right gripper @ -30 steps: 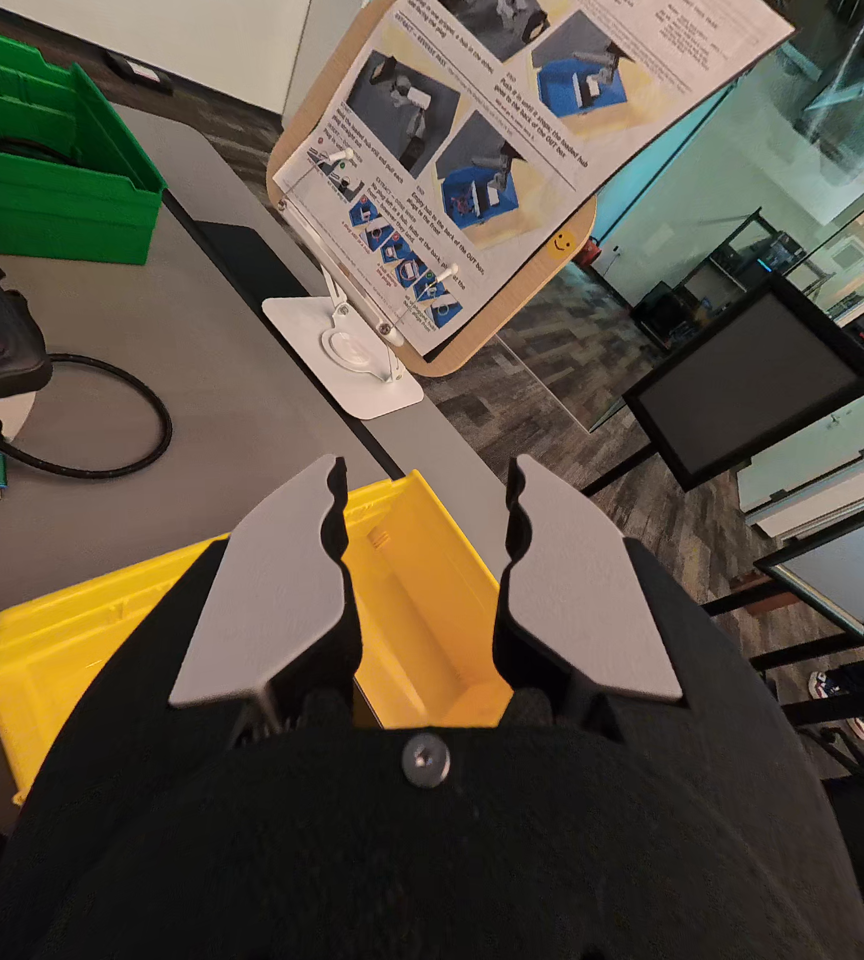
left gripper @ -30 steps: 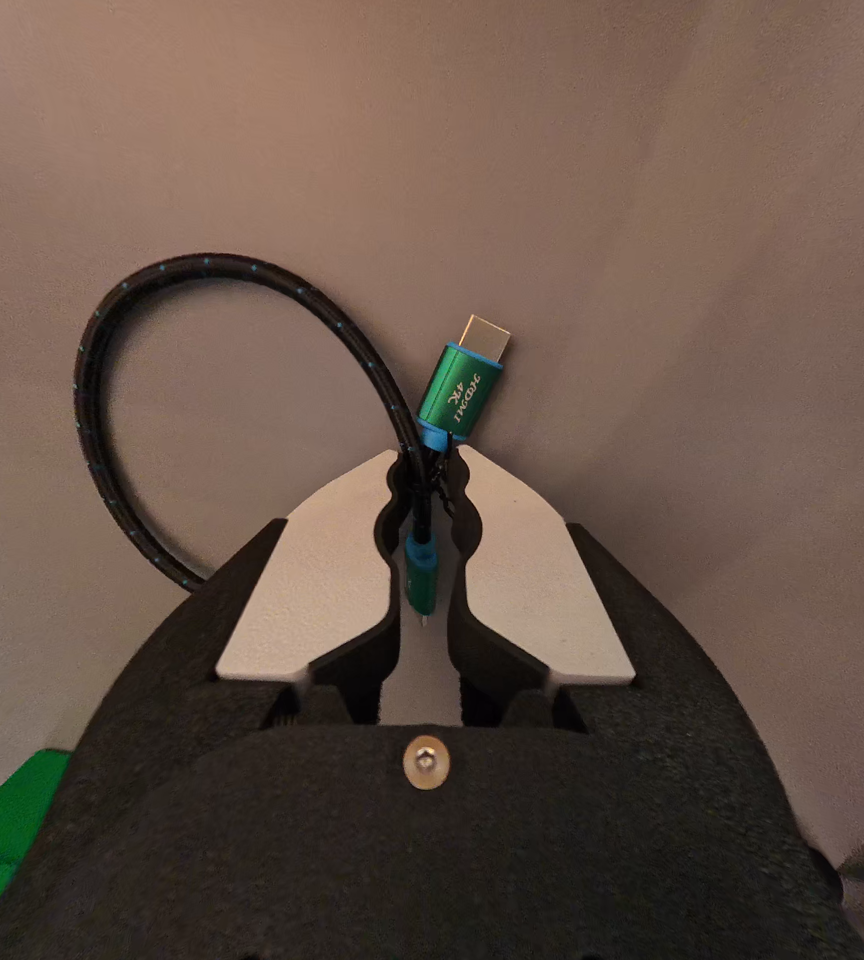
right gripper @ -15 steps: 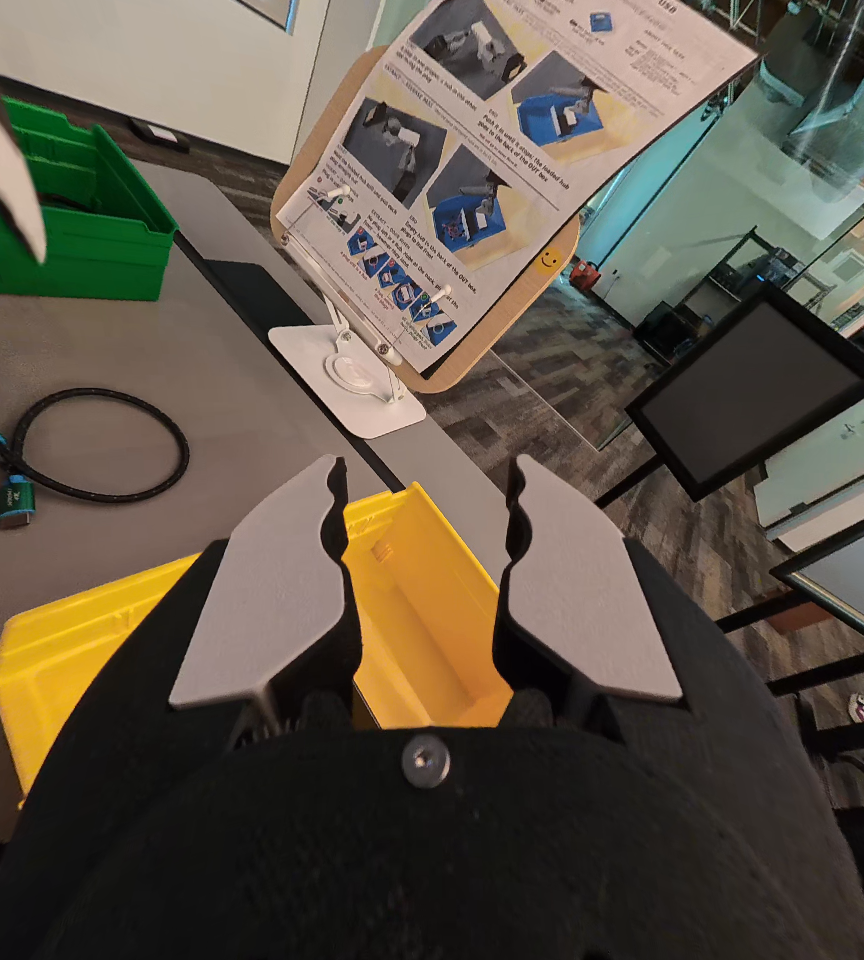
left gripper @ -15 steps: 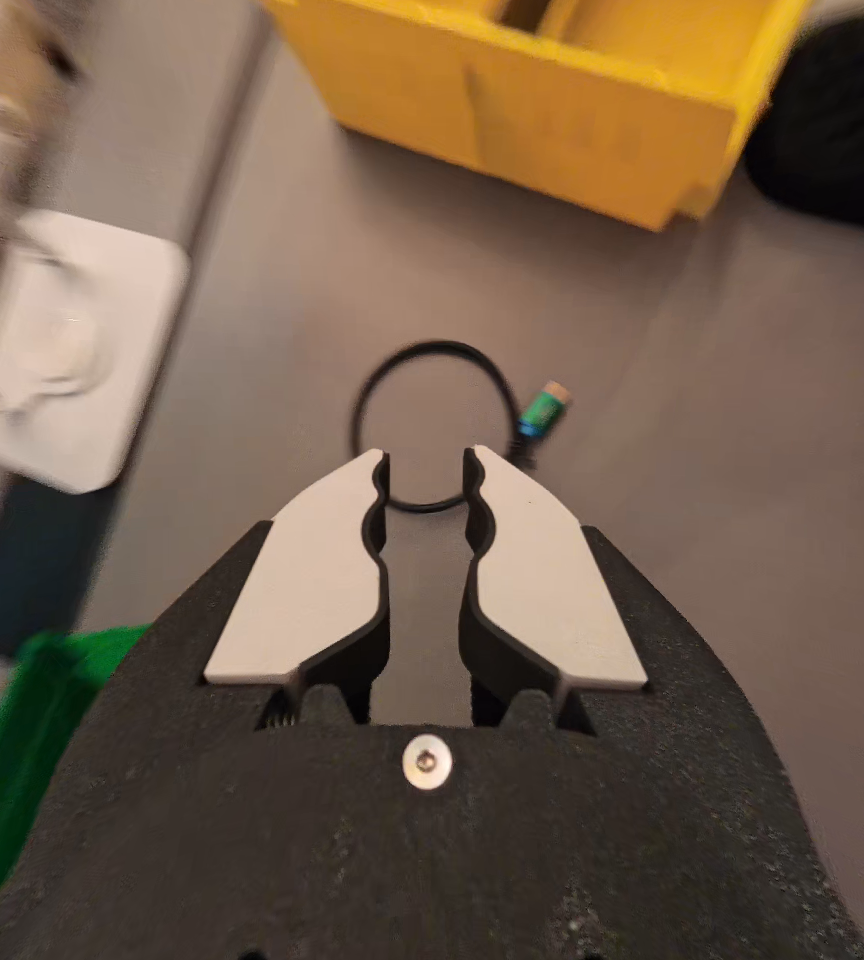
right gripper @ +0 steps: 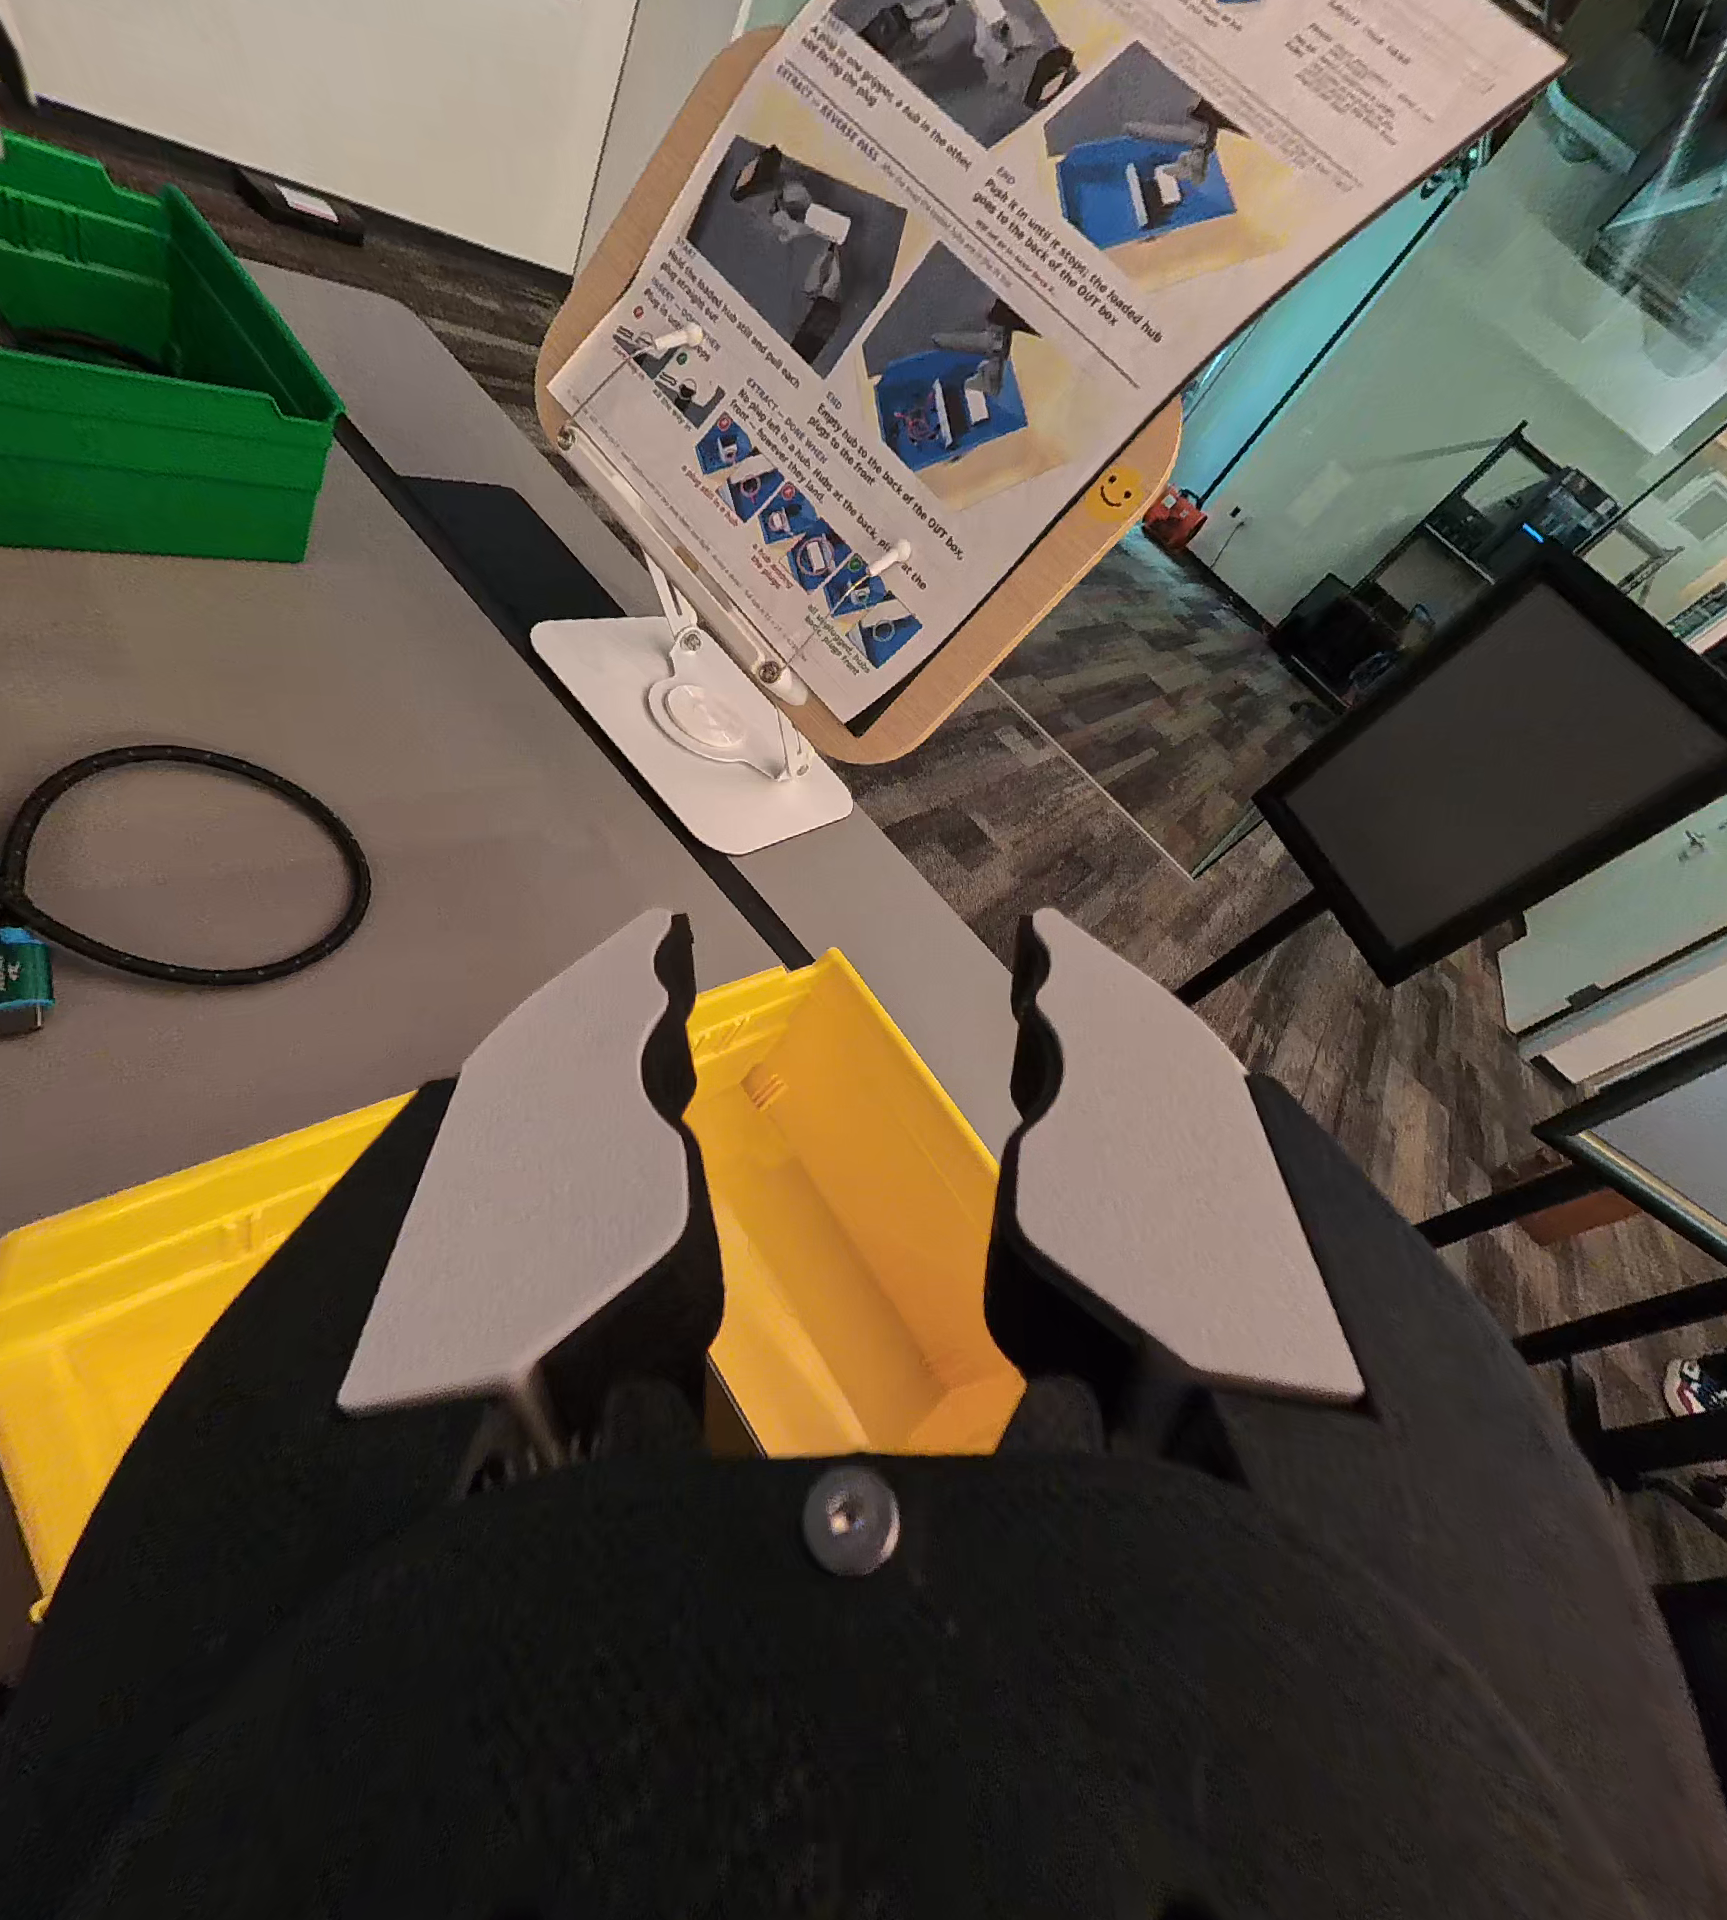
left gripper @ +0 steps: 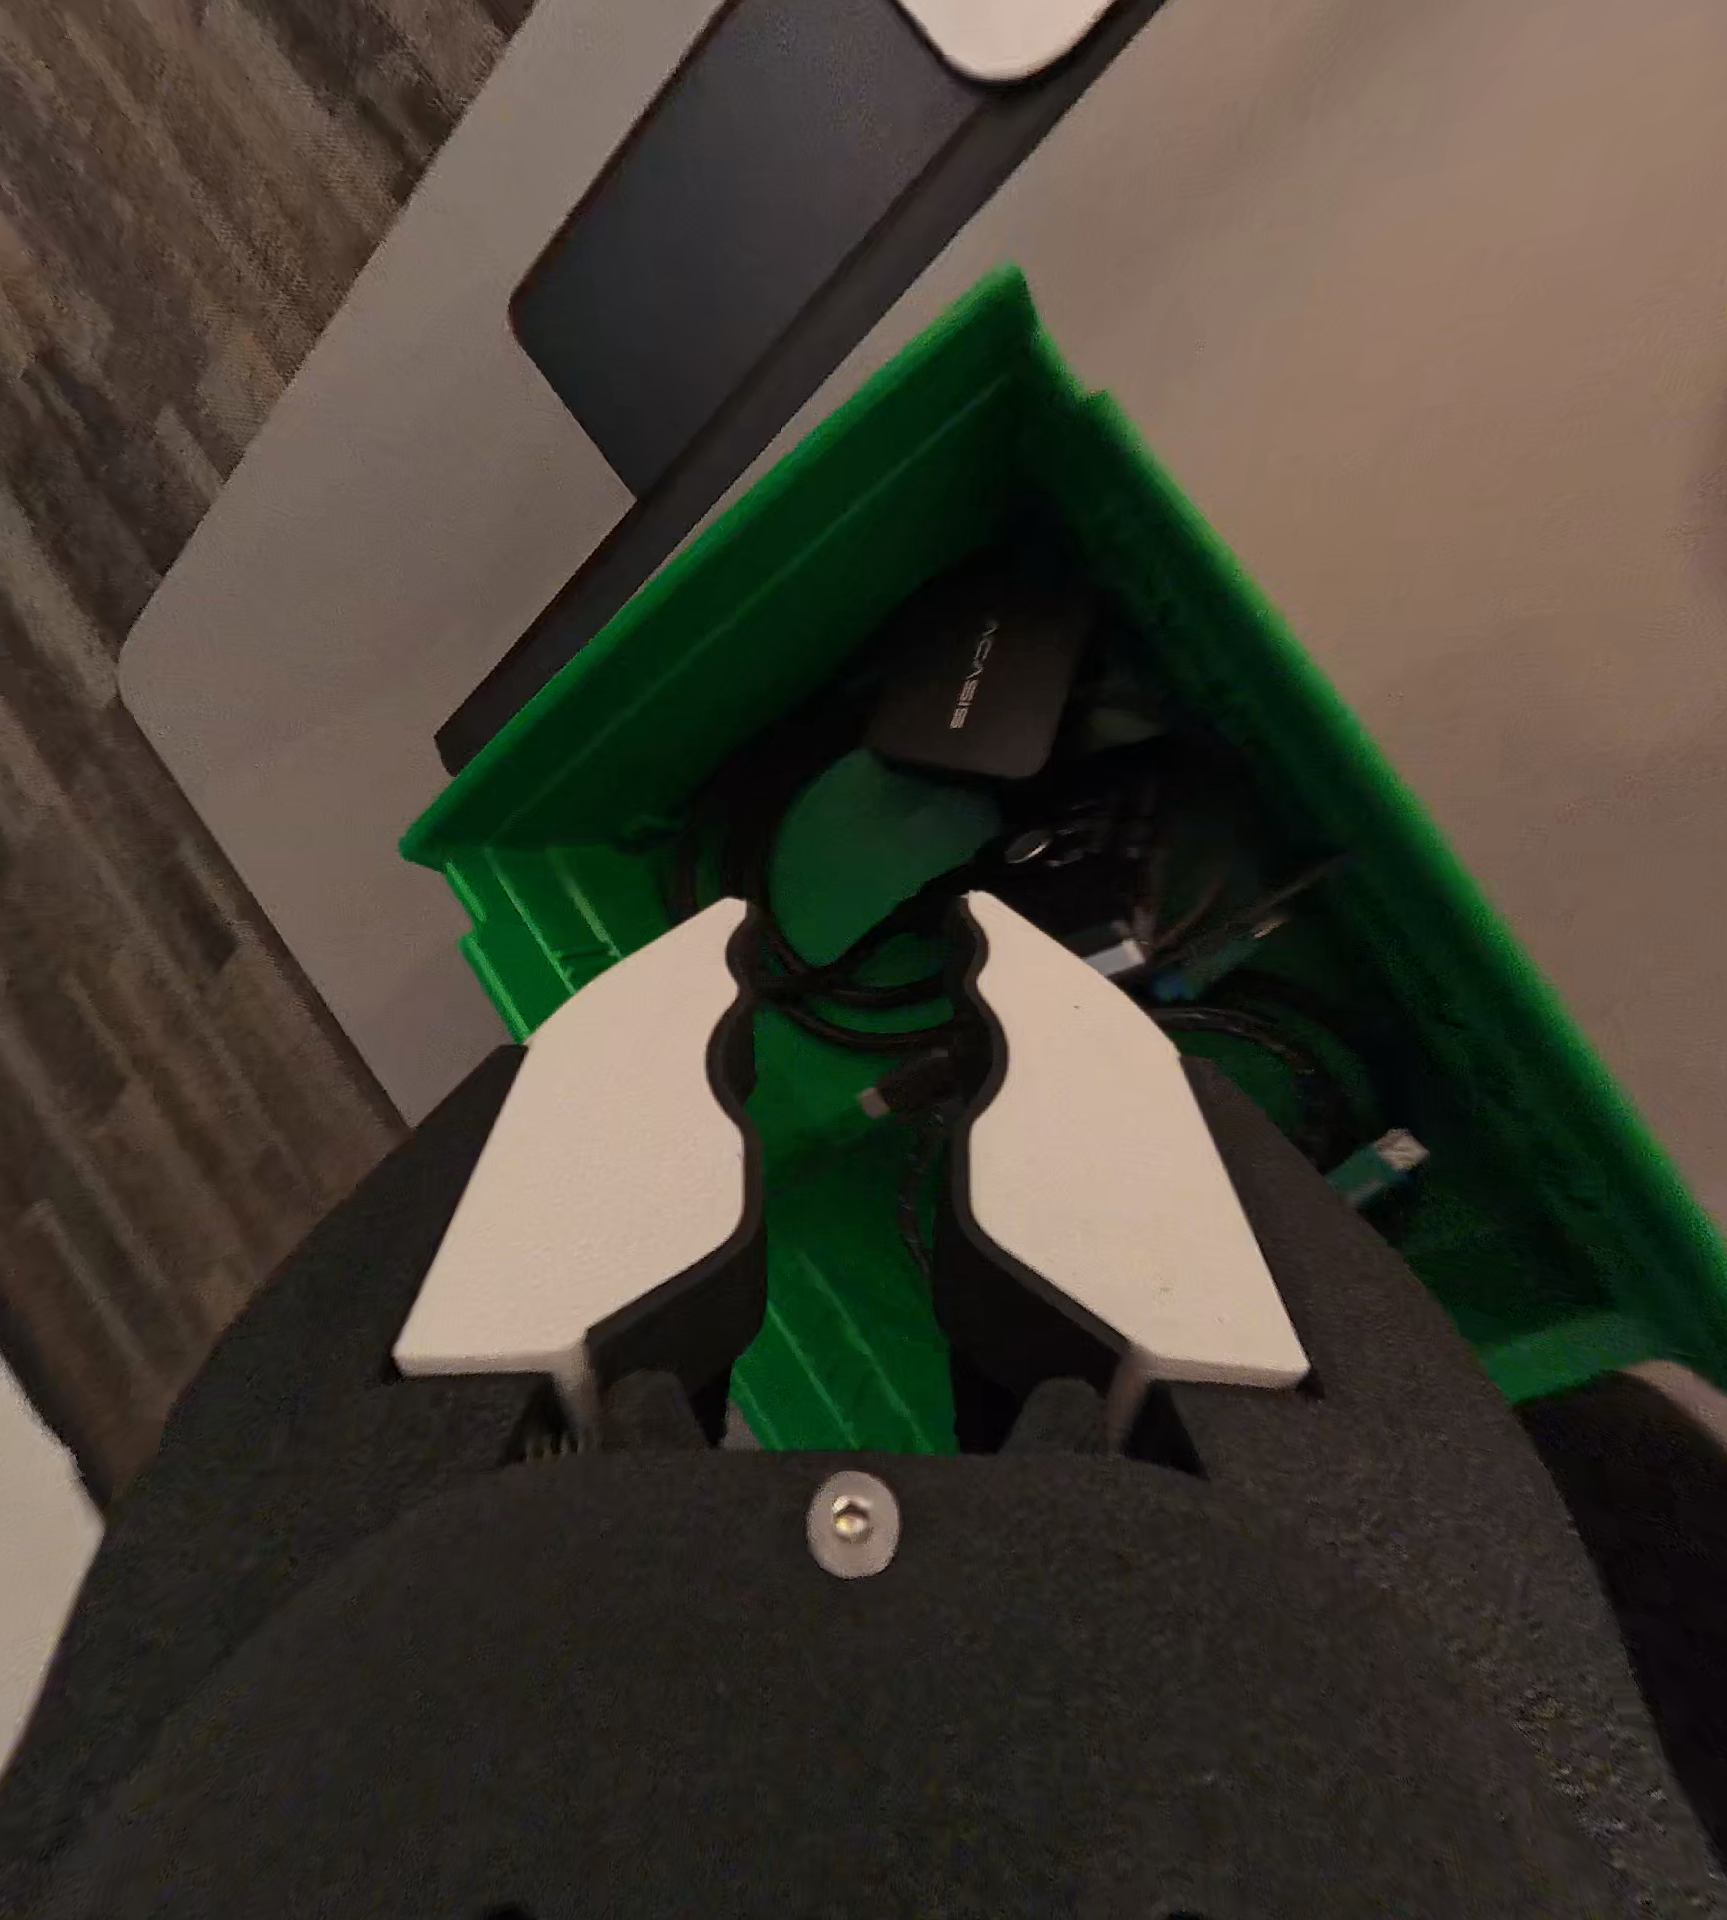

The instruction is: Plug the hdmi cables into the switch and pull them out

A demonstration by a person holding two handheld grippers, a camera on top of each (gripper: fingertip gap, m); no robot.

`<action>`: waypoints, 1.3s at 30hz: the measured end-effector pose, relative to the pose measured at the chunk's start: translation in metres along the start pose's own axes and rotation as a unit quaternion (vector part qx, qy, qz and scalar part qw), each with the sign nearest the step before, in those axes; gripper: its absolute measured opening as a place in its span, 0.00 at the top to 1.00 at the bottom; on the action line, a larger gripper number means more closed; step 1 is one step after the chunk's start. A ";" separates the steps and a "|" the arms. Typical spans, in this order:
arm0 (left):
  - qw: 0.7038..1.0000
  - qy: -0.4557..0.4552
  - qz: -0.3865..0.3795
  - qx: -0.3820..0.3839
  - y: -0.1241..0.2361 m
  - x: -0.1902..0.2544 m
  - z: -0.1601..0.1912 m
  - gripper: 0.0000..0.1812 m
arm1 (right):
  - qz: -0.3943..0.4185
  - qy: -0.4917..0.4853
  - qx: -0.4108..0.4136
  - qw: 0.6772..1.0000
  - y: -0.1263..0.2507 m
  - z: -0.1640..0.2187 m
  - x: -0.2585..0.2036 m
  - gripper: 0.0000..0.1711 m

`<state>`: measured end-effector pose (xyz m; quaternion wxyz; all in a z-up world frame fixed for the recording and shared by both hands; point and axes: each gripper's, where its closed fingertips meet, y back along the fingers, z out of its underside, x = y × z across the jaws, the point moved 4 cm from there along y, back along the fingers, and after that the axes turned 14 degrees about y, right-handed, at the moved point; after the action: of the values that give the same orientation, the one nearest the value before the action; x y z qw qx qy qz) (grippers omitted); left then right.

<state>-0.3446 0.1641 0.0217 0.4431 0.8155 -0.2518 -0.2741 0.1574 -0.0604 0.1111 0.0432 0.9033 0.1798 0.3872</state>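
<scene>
The left gripper [left gripper: 854, 925], fingers apart, hangs over tangled cables [left gripper: 838, 997] in the green bin [left gripper: 1358, 831]; it may catch several at once. The right gripper [right gripper: 848, 935], fingers apart, holds nothing; one hdmi cable [right gripper: 184, 862] lies on the table [right gripper: 423, 727] at its 10 o'clock.

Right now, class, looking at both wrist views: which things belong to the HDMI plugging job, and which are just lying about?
Belong to the job:
- HDMI cable, looped on the table
- black switch box in the green bin
- left gripper and right gripper, both open

Just lying about:
- yellow bin
- instruction sheet on its stand
- dark monitor
</scene>
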 end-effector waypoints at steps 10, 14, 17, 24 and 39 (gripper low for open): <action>0.966 -0.225 -0.030 -0.127 -0.084 -0.012 0.024 0.80 | -0.016 0.016 -0.048 0.999 -0.020 0.008 -0.007 0.65; 0.963 -0.260 0.006 -0.073 -0.089 0.005 0.012 0.77 | -0.027 0.016 -0.076 0.997 -0.032 0.018 -0.010 0.65; 0.952 -0.294 0.003 -0.081 -0.094 0.009 0.011 0.76 | -0.033 0.020 -0.100 0.994 -0.039 0.025 -0.013 0.65; 0.933 -0.346 -0.026 -0.096 -0.112 0.005 0.010 0.77 | -0.041 0.041 -0.105 0.993 -0.047 0.020 -0.020 0.65; 0.952 -0.296 -0.034 -0.071 -0.127 -0.007 0.016 1.00 | -0.040 0.045 -0.102 0.993 -0.048 0.021 -0.019 0.65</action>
<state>-0.3395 0.2205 -0.0933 0.3957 0.6727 -0.3233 -0.5352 0.1468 -0.0211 0.0731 0.1431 0.8679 0.1772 0.4415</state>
